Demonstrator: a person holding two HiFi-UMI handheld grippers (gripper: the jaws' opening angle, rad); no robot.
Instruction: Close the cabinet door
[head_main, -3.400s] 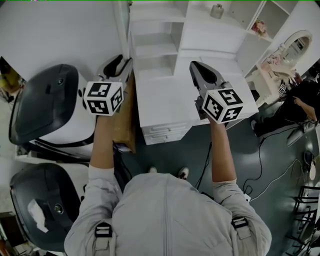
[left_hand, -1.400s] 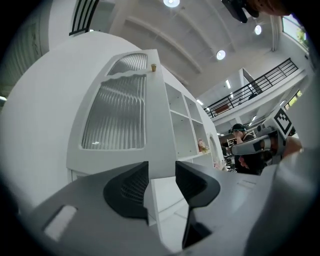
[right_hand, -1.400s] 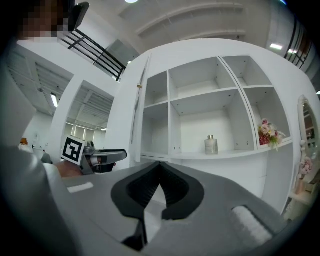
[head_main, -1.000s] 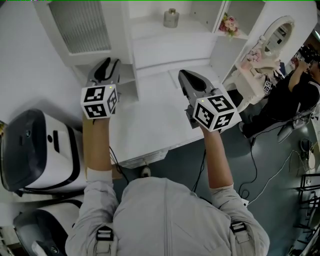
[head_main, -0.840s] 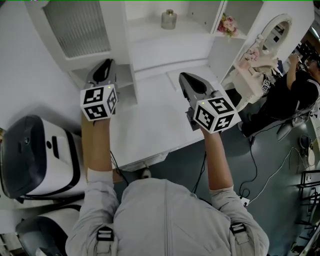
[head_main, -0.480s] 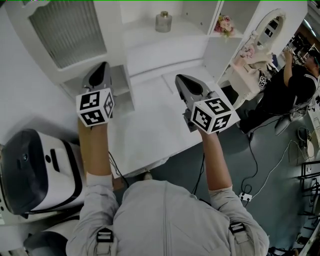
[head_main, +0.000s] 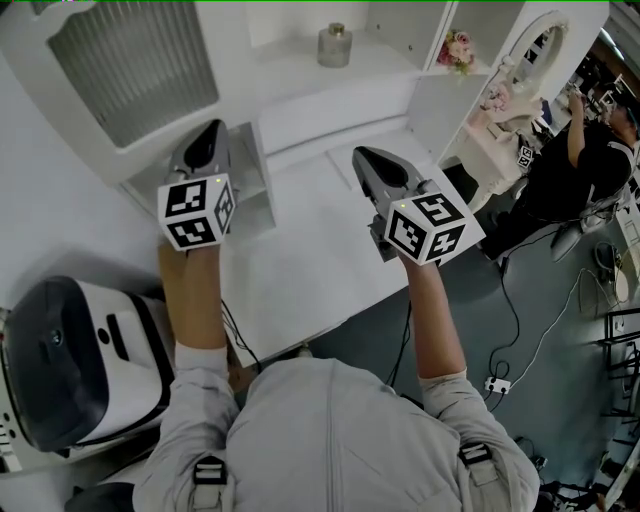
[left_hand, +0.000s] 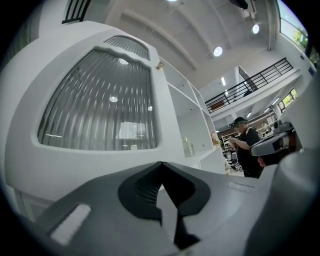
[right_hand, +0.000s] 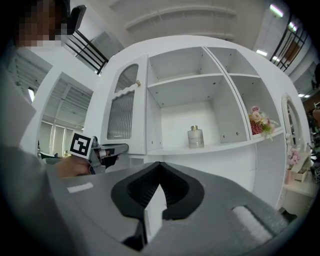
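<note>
The white cabinet stands on a white desk. Its door, with a ribbed glass panel, stands swung out to the left. In the left gripper view the door fills the frame, with a small knob at its edge. My left gripper is shut and empty, and its tip sits just below the door's lower edge; I cannot tell whether it touches. The right gripper view shows that same left gripper in front of the door. My right gripper is shut and empty, held over the desk and facing the open shelves.
A glass bottle and pink flowers sit on the cabinet shelves. A dressing table with an oval mirror and a person in black are at the right. A black-and-white machine stands at the left, and cables lie on the floor.
The left jaws have closed. Both grippers have moved closer to the cabinet, and the open door now looms larger at the upper left.
</note>
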